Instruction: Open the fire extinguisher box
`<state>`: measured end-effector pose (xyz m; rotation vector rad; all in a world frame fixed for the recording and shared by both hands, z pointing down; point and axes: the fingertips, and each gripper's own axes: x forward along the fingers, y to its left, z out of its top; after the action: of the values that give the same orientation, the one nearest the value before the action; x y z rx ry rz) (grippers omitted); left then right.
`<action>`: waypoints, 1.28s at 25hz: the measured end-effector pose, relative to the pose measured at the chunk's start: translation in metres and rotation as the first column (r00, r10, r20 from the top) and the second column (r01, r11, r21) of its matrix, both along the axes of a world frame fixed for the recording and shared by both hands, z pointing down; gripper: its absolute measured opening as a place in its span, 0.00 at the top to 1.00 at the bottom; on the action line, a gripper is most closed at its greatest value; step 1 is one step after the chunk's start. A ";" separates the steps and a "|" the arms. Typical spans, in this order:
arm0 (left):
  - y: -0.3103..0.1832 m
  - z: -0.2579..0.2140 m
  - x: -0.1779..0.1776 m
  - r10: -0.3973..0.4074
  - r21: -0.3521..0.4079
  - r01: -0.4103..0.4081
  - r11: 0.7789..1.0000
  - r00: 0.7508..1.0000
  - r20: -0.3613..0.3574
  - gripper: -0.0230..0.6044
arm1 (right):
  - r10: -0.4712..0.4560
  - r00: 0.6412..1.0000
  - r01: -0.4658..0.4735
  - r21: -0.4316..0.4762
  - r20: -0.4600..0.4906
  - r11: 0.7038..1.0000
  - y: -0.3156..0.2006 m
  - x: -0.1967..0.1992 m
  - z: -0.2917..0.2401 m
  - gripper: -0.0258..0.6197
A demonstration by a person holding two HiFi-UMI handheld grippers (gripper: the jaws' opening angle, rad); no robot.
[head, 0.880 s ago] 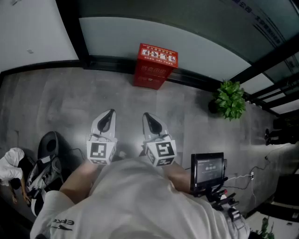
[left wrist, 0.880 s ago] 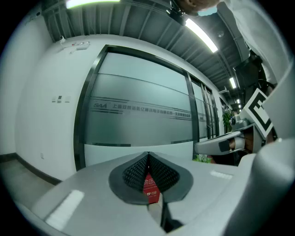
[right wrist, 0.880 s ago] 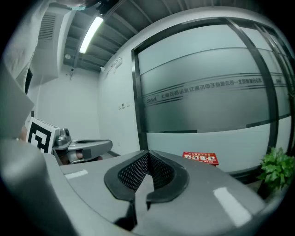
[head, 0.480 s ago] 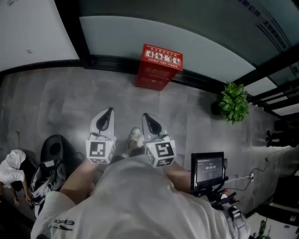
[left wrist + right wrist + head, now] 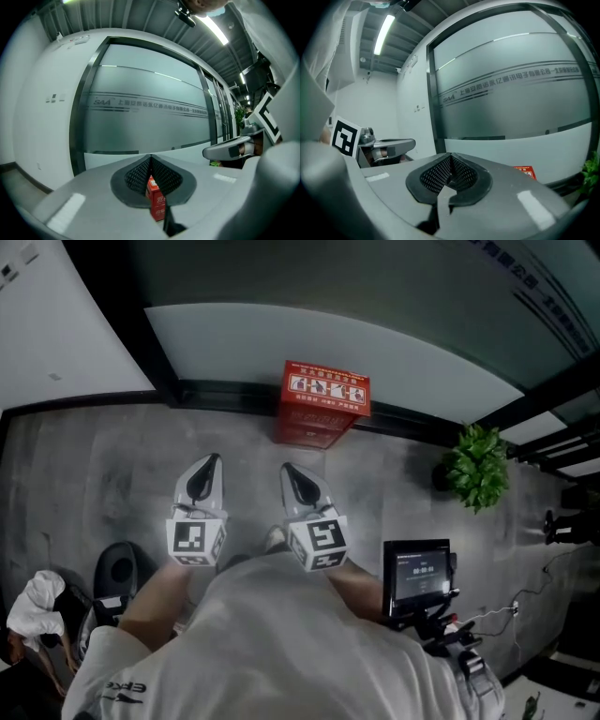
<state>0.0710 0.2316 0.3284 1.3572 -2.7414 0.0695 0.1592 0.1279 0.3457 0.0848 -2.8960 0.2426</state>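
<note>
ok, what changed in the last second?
The person stepped toward the fire extinguisher box: in the head view it and the plant sit lower and nearer. Nothing taken hold of or let go. The left hand-held gripper and right hand-held gripper stay shut, empty, side by side; box still closed.

left gripper closed, right gripper closed

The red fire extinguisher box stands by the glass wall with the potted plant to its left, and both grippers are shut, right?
Not quite: the head view shows the potted plant to the right of the red fire extinguisher box. The box does stand by the glass wall, and the left gripper and right gripper are shut.
</note>
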 end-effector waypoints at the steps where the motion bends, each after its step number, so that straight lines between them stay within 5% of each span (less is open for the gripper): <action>1: -0.009 0.001 -0.008 0.002 -0.002 -0.002 1.000 1.000 -0.001 0.96 | 0.005 1.000 -0.005 0.000 0.001 1.000 -0.009 -0.008 0.000 0.94; 18: -0.092 0.024 -0.133 0.186 -0.015 -0.187 0.982 0.982 -0.029 0.96 | 0.197 0.980 -0.197 -0.001 -0.042 0.980 -0.077 -0.112 0.021 0.94; 32: -0.112 0.027 -0.238 0.487 -0.041 -0.486 0.873 0.874 0.000 0.96 | 0.479 0.876 -0.478 0.034 -0.063 0.878 -0.059 -0.200 0.014 0.94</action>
<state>-0.1671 0.1198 0.3549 2.0031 -2.3148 0.1605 -0.0404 0.0685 0.3601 0.8041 -2.7577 0.2900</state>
